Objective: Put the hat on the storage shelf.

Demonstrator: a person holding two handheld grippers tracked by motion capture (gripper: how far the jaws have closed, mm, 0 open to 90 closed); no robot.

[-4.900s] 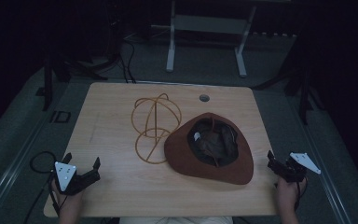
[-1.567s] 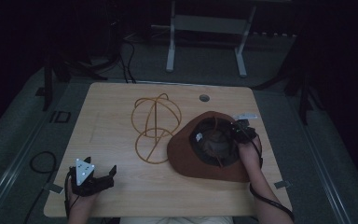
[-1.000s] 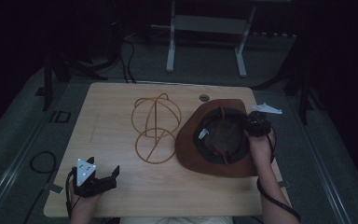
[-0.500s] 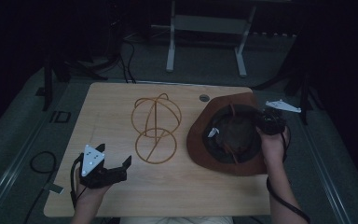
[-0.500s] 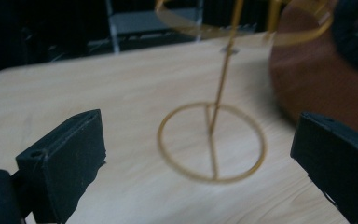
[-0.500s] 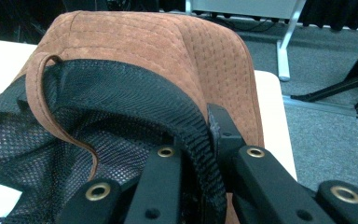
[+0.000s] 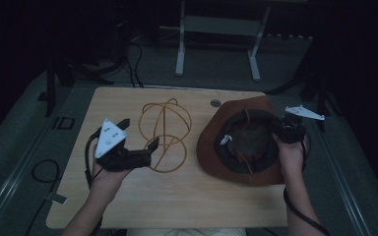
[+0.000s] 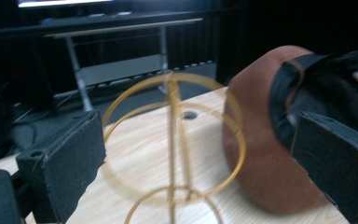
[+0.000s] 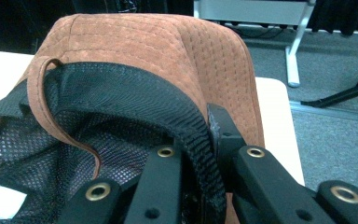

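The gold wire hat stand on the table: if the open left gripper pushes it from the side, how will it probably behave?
The gold wire hat stand looks thin and hollow, so it is probably light and would slide or tip easily on the smooth wooden table. Its round base ring may resist rolling. The left gripper, jaws wide open, is close beside it.

Right gripper (image 7: 281, 132) gripping brown hat (image 7: 229, 157), wire stand (image 7: 165, 135)

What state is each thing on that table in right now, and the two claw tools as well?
Brown hat: upside down, lining showing, brim clamped.
Wire hat stand: upright on the table, free.
Right gripper: shut on the hat's black inner band.
Left gripper: open, empty, held beside the stand.
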